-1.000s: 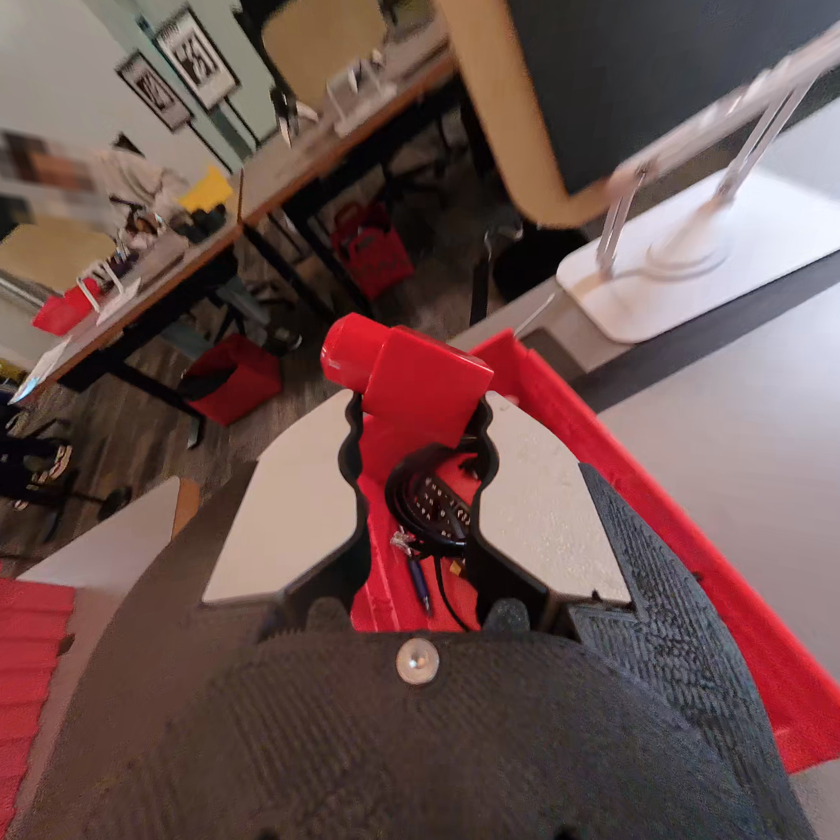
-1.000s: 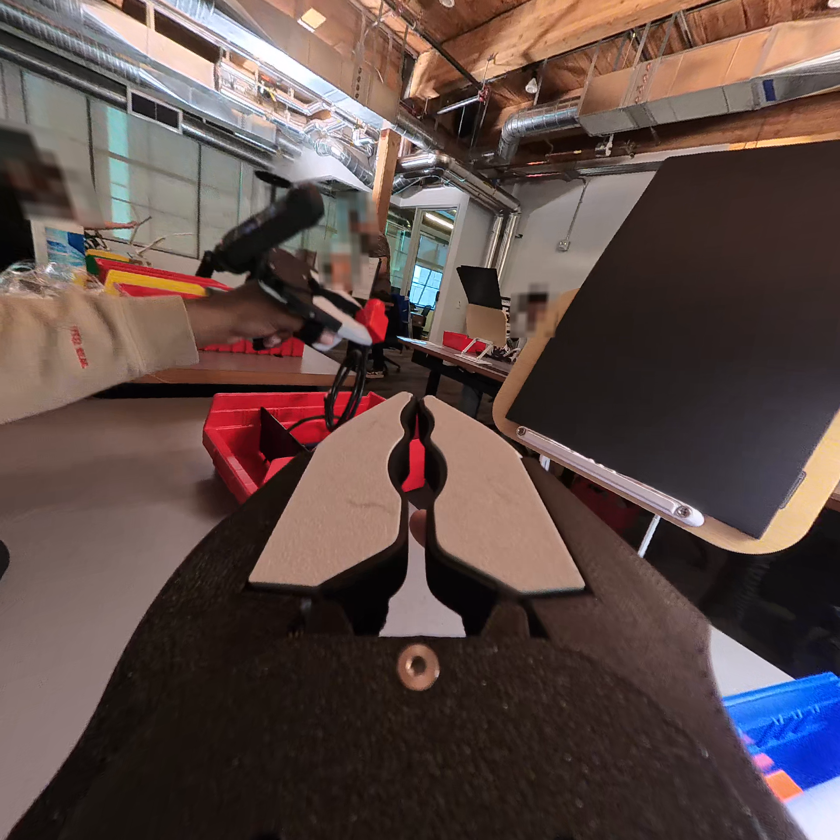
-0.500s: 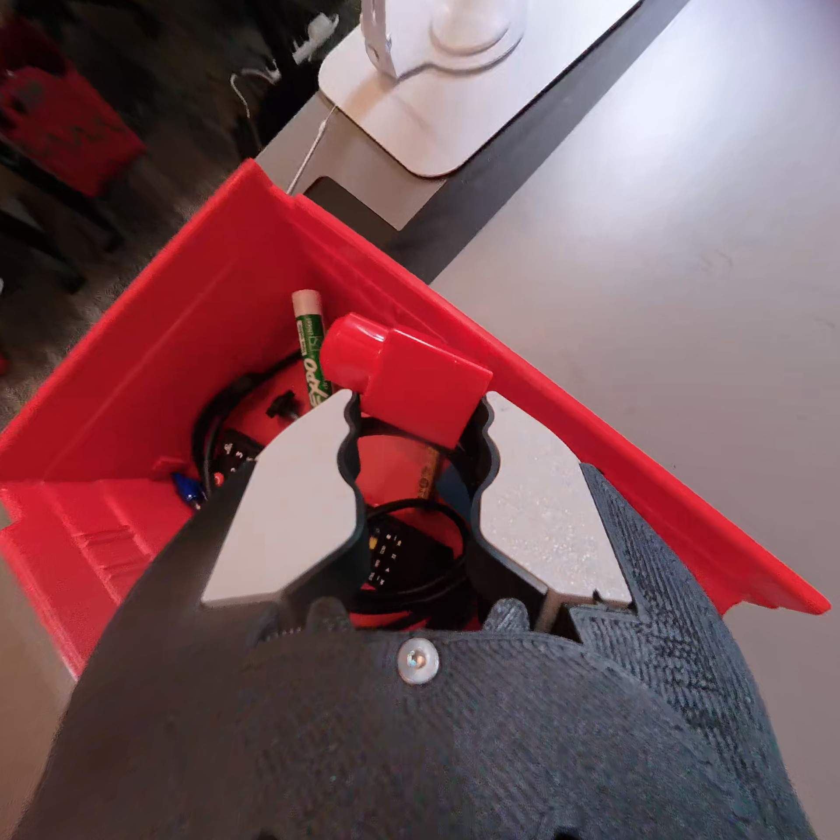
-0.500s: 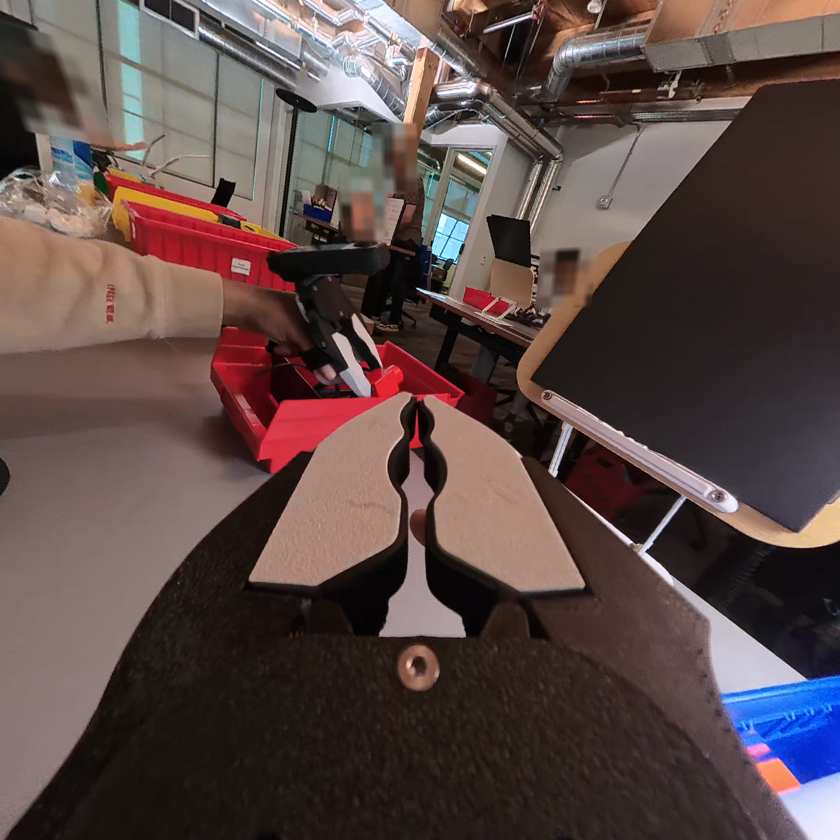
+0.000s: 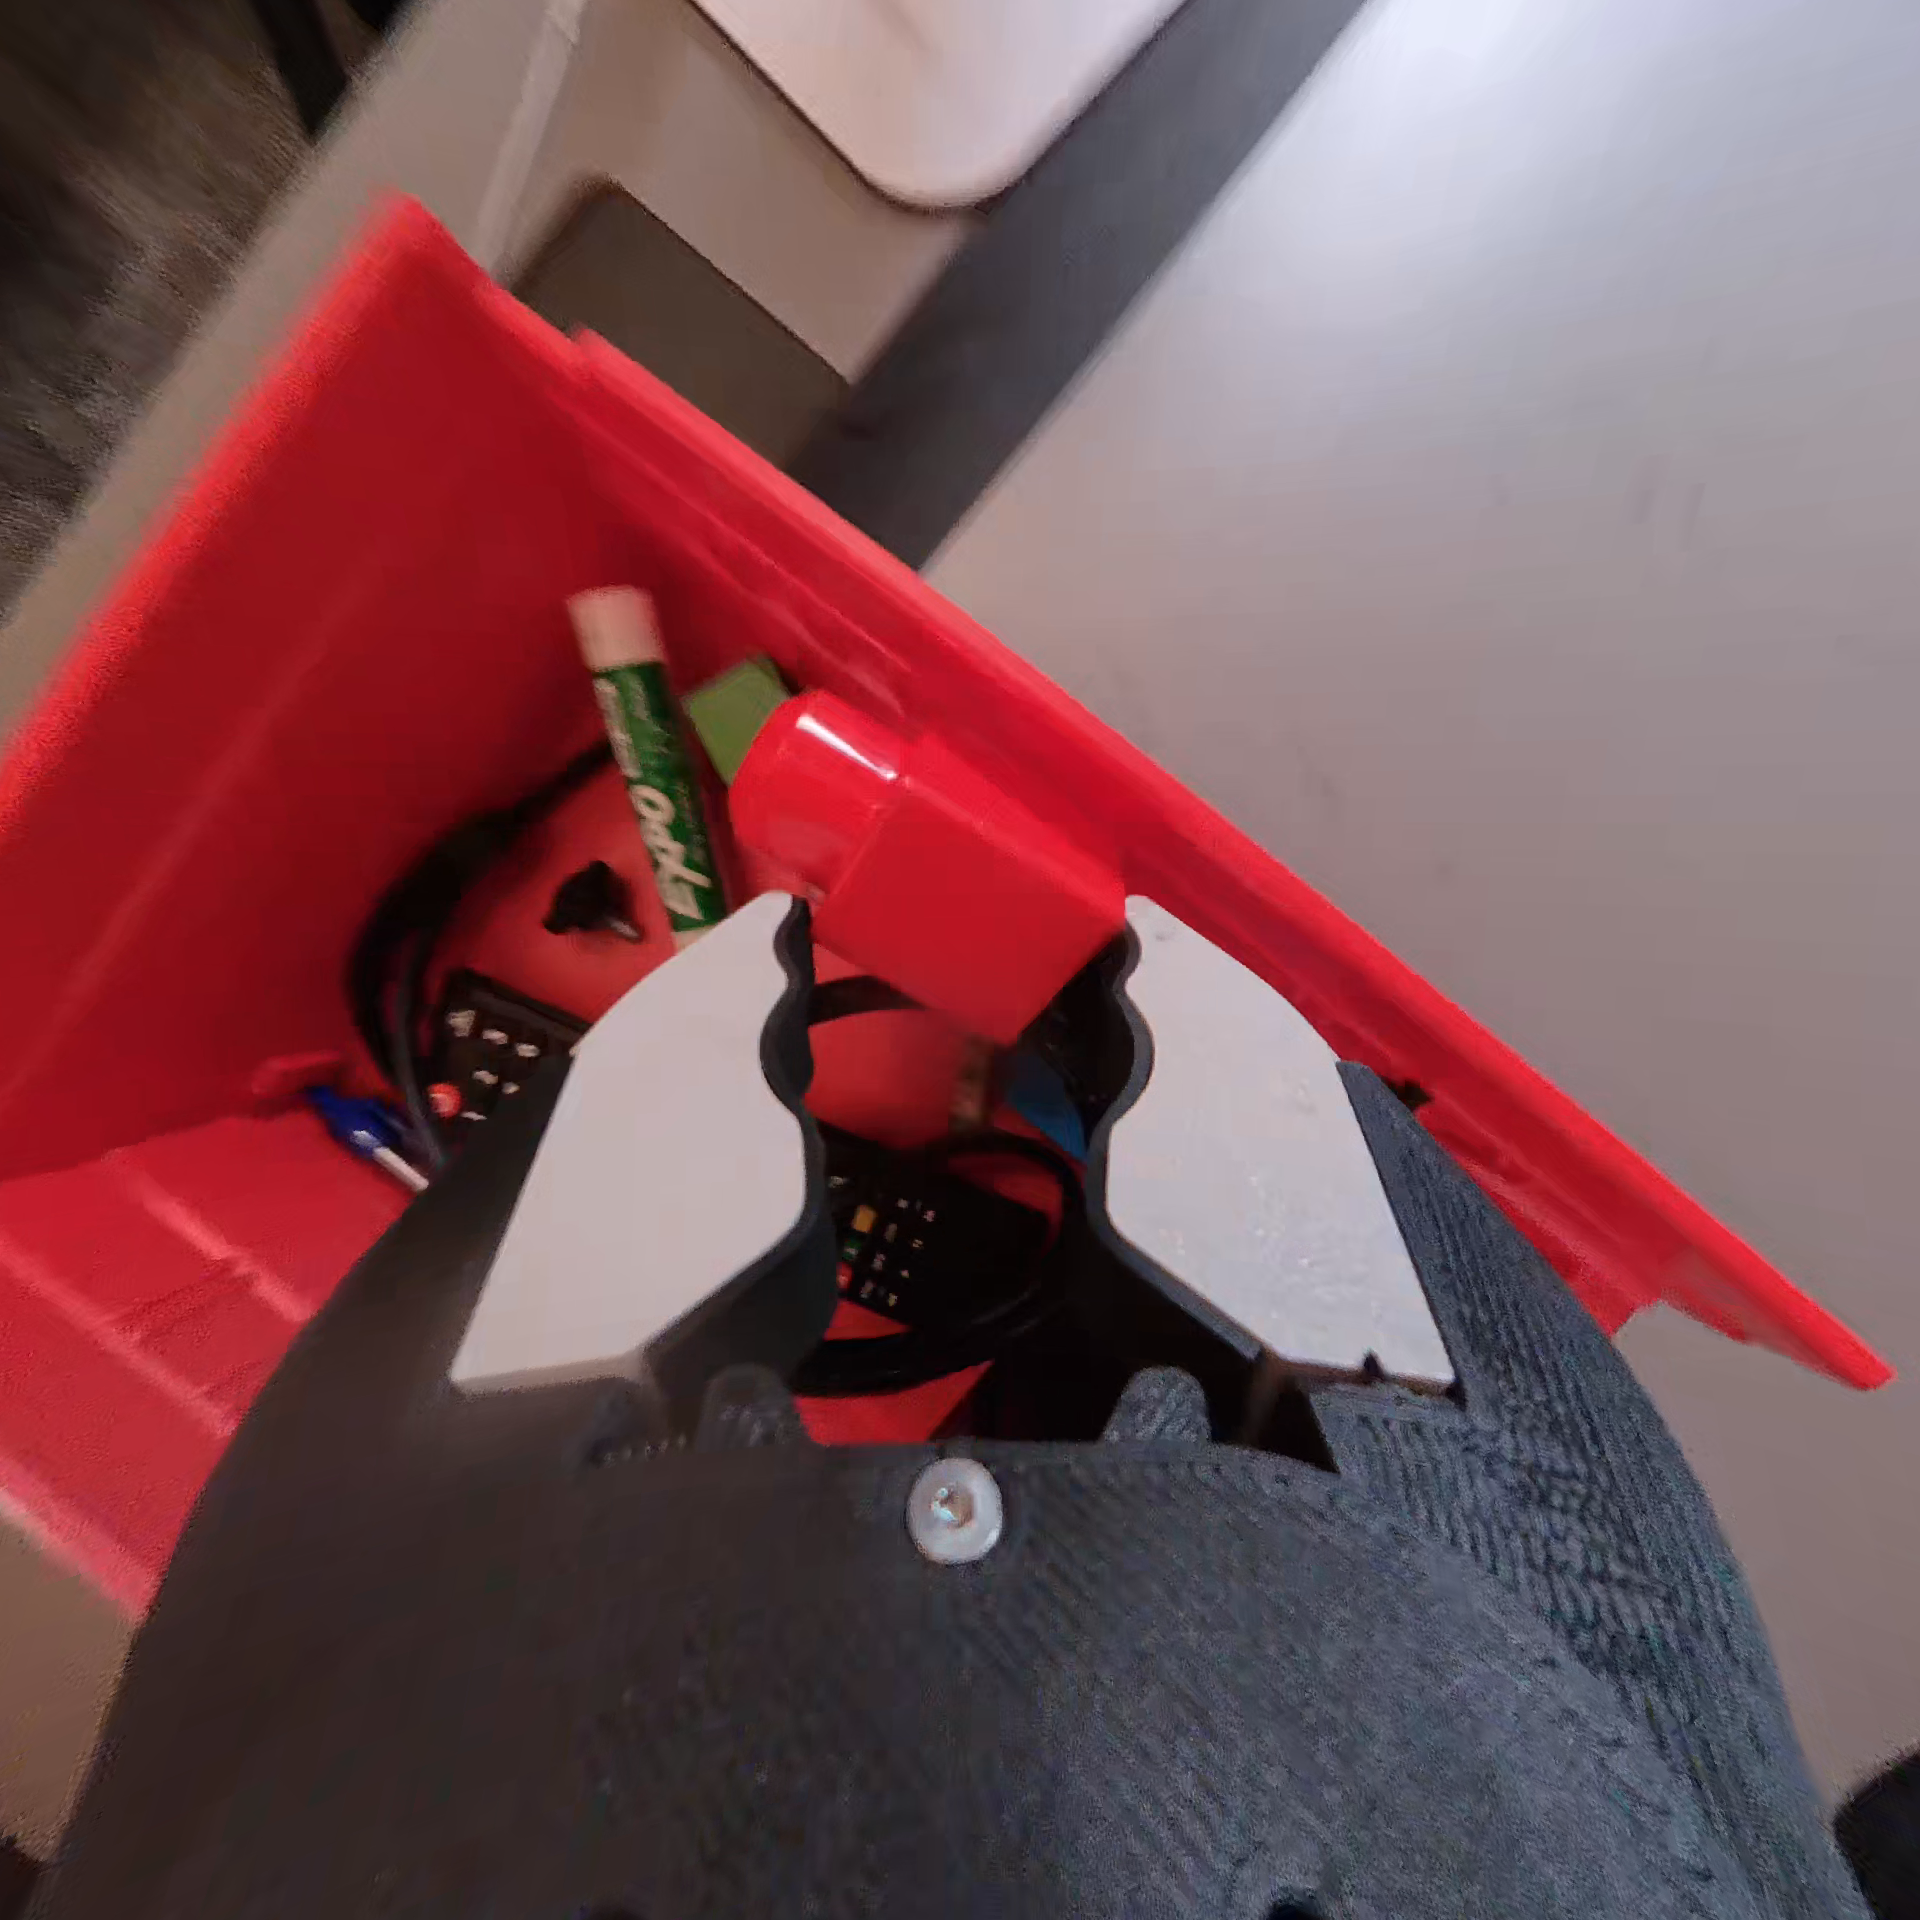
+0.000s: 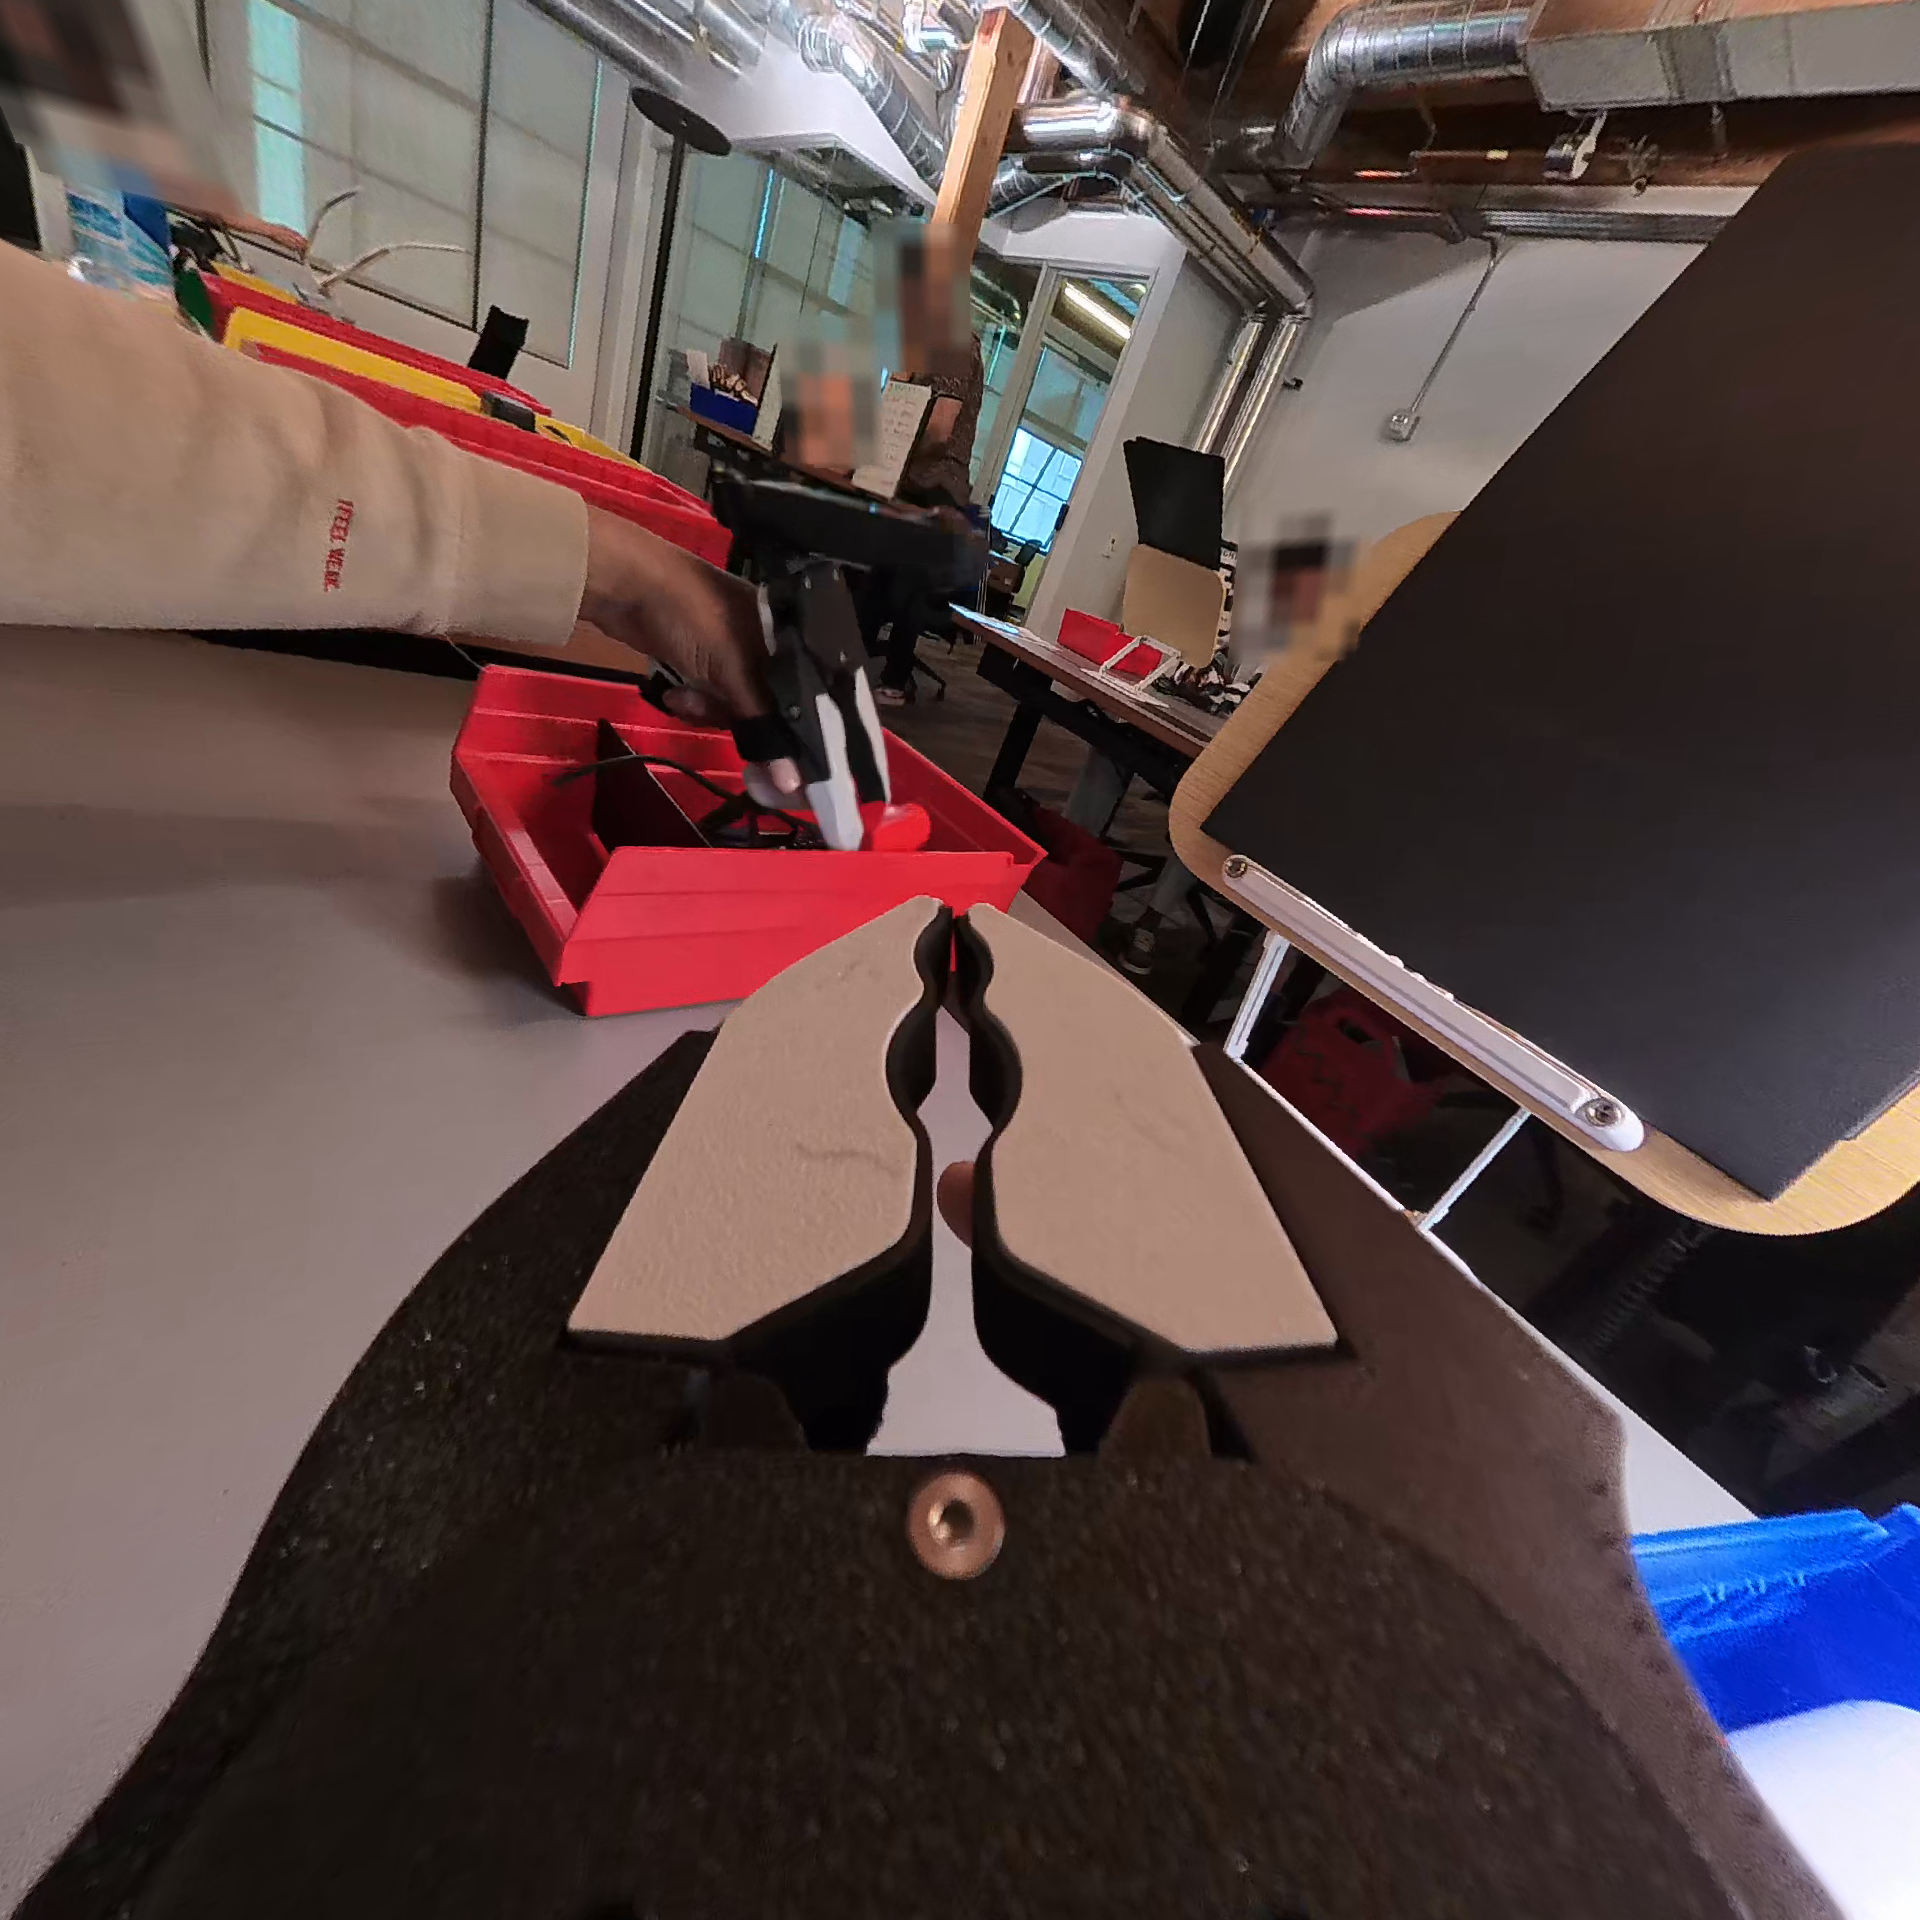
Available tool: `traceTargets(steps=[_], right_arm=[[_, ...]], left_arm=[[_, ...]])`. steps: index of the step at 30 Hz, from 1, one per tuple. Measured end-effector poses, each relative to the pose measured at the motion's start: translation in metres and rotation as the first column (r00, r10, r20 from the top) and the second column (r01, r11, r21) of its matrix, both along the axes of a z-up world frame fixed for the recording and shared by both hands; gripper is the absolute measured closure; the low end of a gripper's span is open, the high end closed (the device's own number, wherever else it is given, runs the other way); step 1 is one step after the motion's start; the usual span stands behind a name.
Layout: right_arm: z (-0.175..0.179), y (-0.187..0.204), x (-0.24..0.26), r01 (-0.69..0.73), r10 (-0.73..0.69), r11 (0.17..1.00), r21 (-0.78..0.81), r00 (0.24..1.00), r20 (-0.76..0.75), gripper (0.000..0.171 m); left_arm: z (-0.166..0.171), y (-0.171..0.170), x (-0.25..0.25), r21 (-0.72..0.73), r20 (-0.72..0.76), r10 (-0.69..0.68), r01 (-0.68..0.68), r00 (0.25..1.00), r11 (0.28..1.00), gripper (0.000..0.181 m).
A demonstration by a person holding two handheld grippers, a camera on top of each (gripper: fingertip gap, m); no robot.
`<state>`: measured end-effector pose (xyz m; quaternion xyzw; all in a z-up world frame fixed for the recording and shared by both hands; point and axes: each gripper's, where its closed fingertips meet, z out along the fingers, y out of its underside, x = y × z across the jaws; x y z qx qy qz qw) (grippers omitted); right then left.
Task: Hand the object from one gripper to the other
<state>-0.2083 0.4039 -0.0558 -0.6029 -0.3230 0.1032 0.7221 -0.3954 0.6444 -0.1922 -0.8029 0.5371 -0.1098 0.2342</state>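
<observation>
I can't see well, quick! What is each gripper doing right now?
Left gripper: shut on the red object, over the red bin.
Right gripper: shut, holding nothing.

A red bin (image 6: 790, 914) sits on the grey table (image 6: 239, 1039), near its far edge. Inside the bin, a green marker (image 5: 649, 769) with a white end leans against the far wall, and a light green block (image 5: 732, 712) lies just beside it in the corner. Black cables (image 5: 935, 1340) coil over the bin's floor around a dark keypad device (image 5: 883, 1236), and a blue pen (image 5: 364, 1127) lies by the left wall. A black divider (image 6: 639, 795) stands upright across the bin. A dark panel with a wooden rim (image 6: 1621, 748) tilts over the table's right edge. A blue bin (image 6: 1808, 1621) shows at the table's near right corner. More red and yellow bins (image 6: 416, 395) line a farther table.
</observation>
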Motion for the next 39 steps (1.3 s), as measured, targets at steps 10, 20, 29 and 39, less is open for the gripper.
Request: traceTargets(steps=[10,20,29,39], right_arm=[[-0.003,0.004,0.007,0.006,-0.007,1.0,-0.019,1.0,-0.008,0.171],[-0.018,0.011,0.009,0.01,-0.009,0.998,-0.063,1.0,0.005,0.171],[-0.03,0.015,0.008,0.006,-0.004,0.995,-0.096,1.0,0.024,0.171],[-0.017,0.016,0.025,0.034,-0.035,0.997,-0.076,0.999,-0.005,0.171]], left_arm=[[0.021,-0.017,0.005,-0.309,0.215,0.045,0.024,0.975,0.951,0.125],[0.012,0.011,-0.001,-0.374,0.224,0.232,-0.136,0.946,0.917,0.128],[-0.022,0.006,0.009,-0.552,0.171,0.348,-0.202,0.922,0.809,0.138],[0.104,0.026,0.012,-0.174,0.58,0.243,-0.173,0.777,0.969,0.14]])
